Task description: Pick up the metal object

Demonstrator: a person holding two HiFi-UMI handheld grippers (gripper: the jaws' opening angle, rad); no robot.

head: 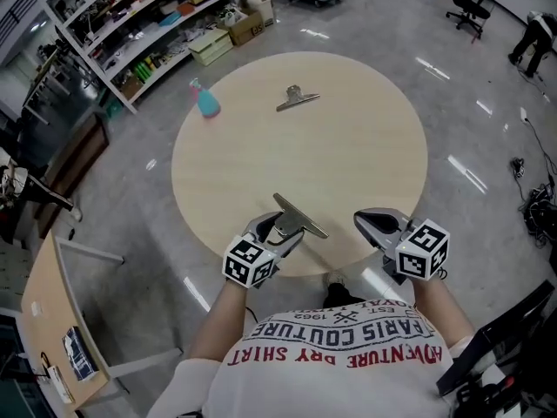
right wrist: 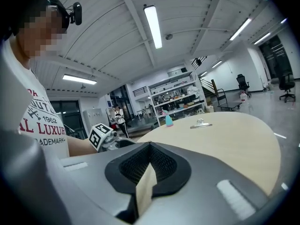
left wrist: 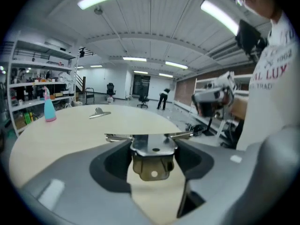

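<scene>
A metal binder clip sits at the near edge of the round wooden table. My left gripper is shut on it. In the left gripper view the clip's steel body fills the gap between the jaws, and its wire handles spread to both sides. A second metal clip lies flat at the far side of the table, also seen in the left gripper view and the right gripper view. My right gripper hovers by the near right edge, its jaws shut with nothing between them.
A blue spray bottle stands at the table's far left edge. Shelving racks with boxes line the back left. A desk stands at the left. A person is at the far right of the floor.
</scene>
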